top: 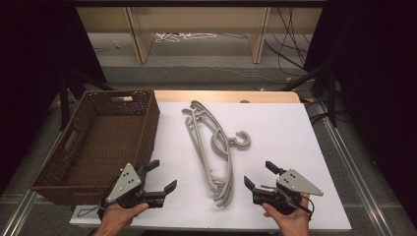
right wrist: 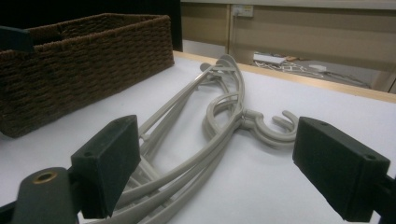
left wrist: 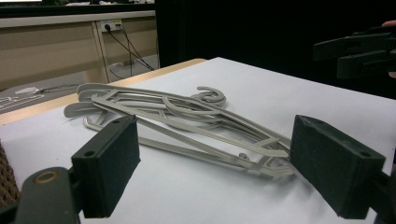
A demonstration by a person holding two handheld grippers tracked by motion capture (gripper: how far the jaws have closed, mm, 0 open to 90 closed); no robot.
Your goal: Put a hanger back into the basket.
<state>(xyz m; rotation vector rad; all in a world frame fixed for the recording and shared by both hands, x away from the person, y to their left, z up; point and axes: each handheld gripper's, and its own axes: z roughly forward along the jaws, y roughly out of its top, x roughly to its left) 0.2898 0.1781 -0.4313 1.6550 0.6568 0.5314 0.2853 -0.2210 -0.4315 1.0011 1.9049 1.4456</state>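
The left tool [top: 161, 178] is released, jaws wide with nothing between them; the right tool [top: 259, 176] is likewise released and holds nothing. Both hover low over the white bench [top: 285, 137], each held in a hand. Between the two tools, just ahead of them, lies a pile of grey plastic hangers [top: 211, 147], overlapping so closely that their number is hard to make out; the hooks curl toward the right tool's side. Beyond the left tool stands a brown woven basket [top: 147, 118], its near corner cut off behind that tool.
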